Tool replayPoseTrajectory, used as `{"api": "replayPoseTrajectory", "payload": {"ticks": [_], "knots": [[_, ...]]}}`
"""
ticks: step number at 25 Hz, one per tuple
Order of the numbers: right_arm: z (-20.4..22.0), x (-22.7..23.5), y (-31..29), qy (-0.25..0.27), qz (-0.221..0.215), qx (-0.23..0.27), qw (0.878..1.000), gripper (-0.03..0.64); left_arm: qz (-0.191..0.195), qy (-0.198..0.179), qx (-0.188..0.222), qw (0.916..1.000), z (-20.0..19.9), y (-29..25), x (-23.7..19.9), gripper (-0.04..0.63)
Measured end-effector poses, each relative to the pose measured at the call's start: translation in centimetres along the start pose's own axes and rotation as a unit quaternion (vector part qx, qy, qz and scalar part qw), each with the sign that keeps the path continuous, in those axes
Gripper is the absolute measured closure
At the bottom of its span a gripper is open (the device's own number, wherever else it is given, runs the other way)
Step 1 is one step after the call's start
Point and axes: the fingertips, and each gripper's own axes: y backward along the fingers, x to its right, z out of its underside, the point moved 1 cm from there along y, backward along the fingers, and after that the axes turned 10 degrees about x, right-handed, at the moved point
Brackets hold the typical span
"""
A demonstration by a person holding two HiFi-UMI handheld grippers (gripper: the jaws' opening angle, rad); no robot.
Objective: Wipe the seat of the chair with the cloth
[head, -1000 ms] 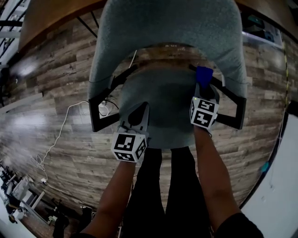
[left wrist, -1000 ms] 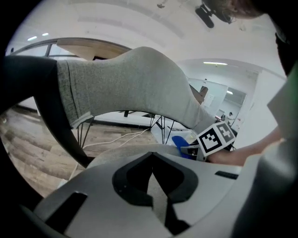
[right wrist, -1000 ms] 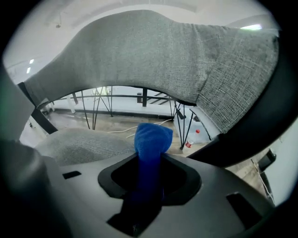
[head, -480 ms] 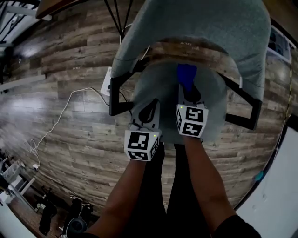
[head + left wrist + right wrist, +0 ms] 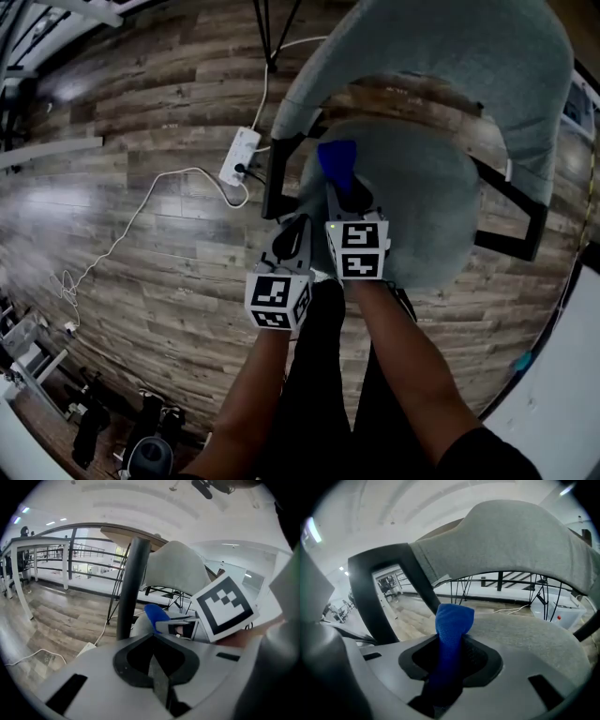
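The blue cloth (image 5: 337, 161) is held clamped in the right tongs (image 5: 349, 192) over the left side of the chair seat (image 5: 422, 211), the left tongs (image 5: 292, 234) are shut empty just beside, and wiping is judged under way, with the seat's right side perhaps left.

No words, numbers or brand names can be read anywhere. The only printed marks are black-and-white square patterns on the marker cube (image 5: 277, 300) of the left tool (image 5: 296, 225) and on that of the right tool (image 5: 344, 192); neither carries letters.
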Motion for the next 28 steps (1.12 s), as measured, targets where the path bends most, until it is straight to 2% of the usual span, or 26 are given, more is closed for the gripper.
{"api": "replayPoseTrajectory", "payload": {"ticks": [5,13,23,28], "knots": [[1.0,-1.0,-0.9,0.012,0.004,-0.018,1.0,0.486,-0.006,0.006,-0.004,1.0,0.9,0.7,-1.1,0.594],[1.4,0.4,-0.4,0.019,0.04,-0.018,0.999,0.486,0.024,-0.006,-0.008,0.9997,1.1,0.3,0.3,0.594],[1.9,3.1,1.1,-0.009,0.089,-0.009,0.996,0.487,0.053,-0.027,-0.019,0.998,1.6,-0.4,1.7,0.594],[2.2,4.5,1.9,-0.022,0.101,-0.005,0.995,0.486,0.047,-0.032,-0.024,0.9981,2.5,-0.9,1.7,0.594]]}}
